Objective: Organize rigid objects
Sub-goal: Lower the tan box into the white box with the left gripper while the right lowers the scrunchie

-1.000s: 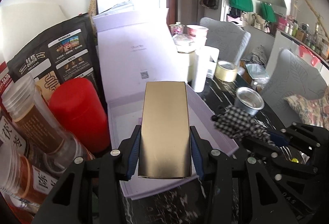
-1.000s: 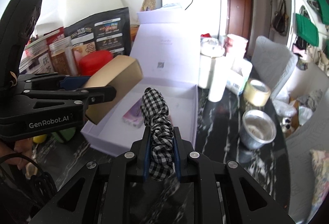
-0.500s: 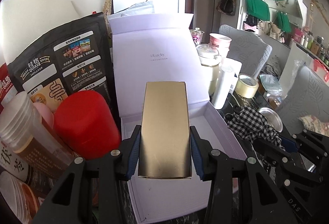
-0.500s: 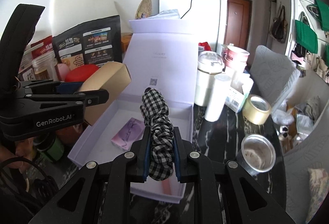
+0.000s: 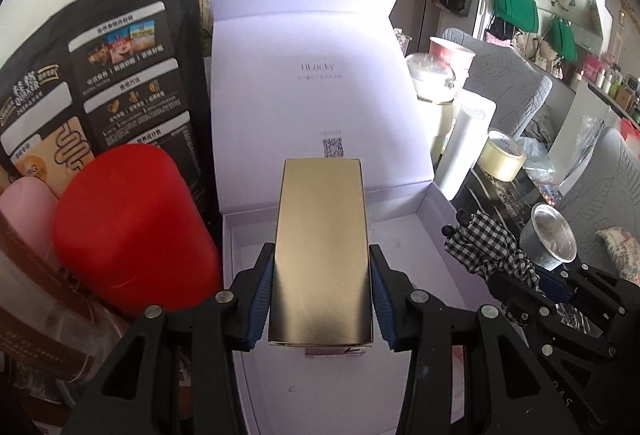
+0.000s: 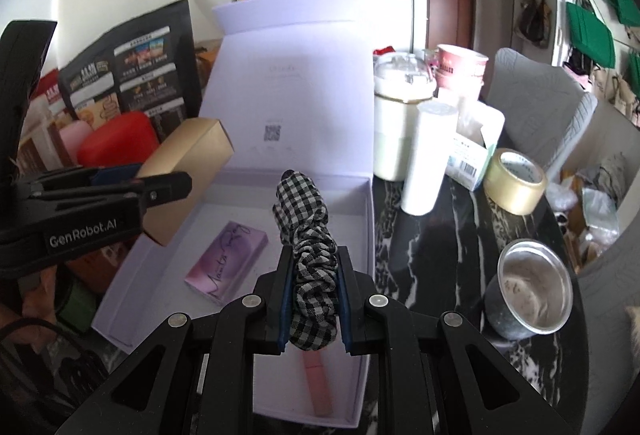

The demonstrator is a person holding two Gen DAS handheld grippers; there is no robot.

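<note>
Fingers [image 5: 260, 299] clamp a plain matte-gold rectangular box [image 5: 322, 247] by its sides.

Below my claws the lavender box [image 6: 362, 219] lies open, and most of its white floor is bare. A purple carton [image 6: 228, 261] lies in its left half and a pink tube [image 6: 318, 385] near the front edge, so the back and right of the floor are free. The raised lid [image 5: 312, 83] walls off the far side. On the left a red canister [image 5: 128, 231] stands just beside the box wall, with a black pouch [image 5: 104, 75] behind it. On the right, dark tabletop [image 6: 432, 247] shows between the box and a metal cup [image 6: 534, 289]; a white cylinder [image 6: 426, 159] and a tape roll [image 6: 514, 181] stand farther back.
</note>
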